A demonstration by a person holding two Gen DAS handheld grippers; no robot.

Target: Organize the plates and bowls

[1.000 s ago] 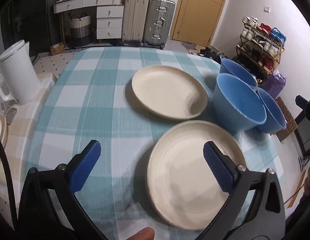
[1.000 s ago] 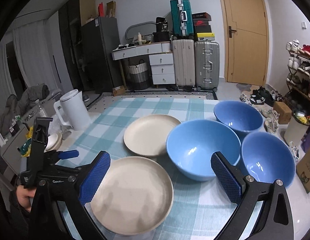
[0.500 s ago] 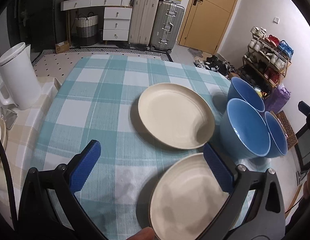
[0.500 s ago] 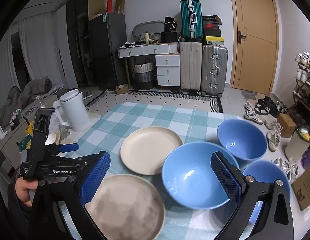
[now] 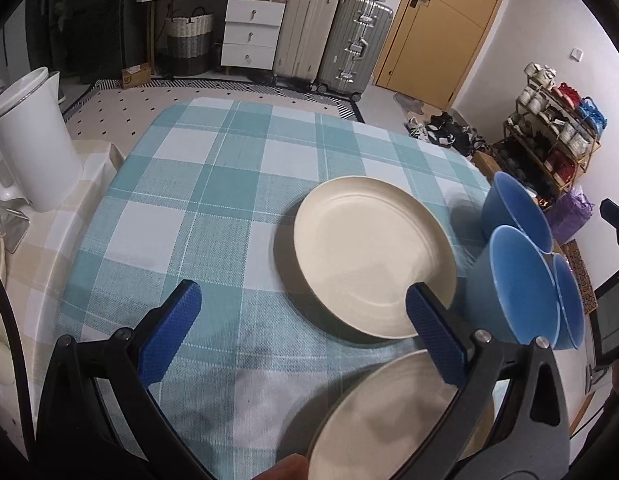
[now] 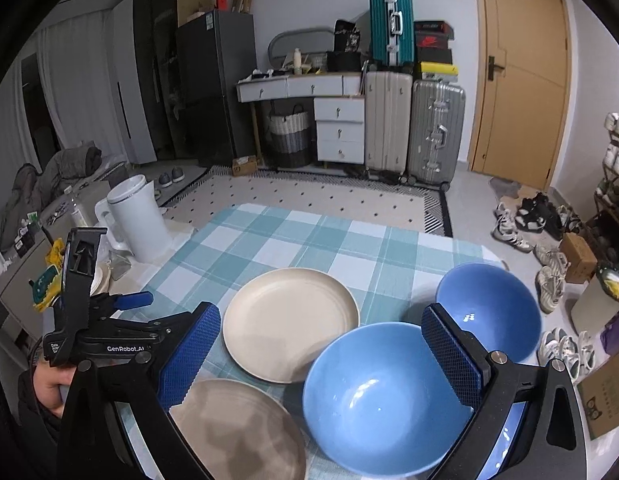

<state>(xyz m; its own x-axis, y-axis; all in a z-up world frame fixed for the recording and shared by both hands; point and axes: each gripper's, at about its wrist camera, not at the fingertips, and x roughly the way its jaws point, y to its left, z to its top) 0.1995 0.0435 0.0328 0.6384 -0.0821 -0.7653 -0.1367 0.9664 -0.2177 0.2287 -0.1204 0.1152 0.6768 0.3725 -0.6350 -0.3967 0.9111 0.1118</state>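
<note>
Plates first: I see two round cream ones lying flat, rims up, on the teal checked cloth (image 5: 213, 200), the far plate (image 5: 373, 256) at one o'clock and the near plate (image 5: 385, 420) at five. Three glossy blue bowls (image 6: 385, 400) sit upright at three o'clock. My left gripper (image 5: 305, 332) and right gripper (image 6: 321, 356) both hang spread, empty.
</note>
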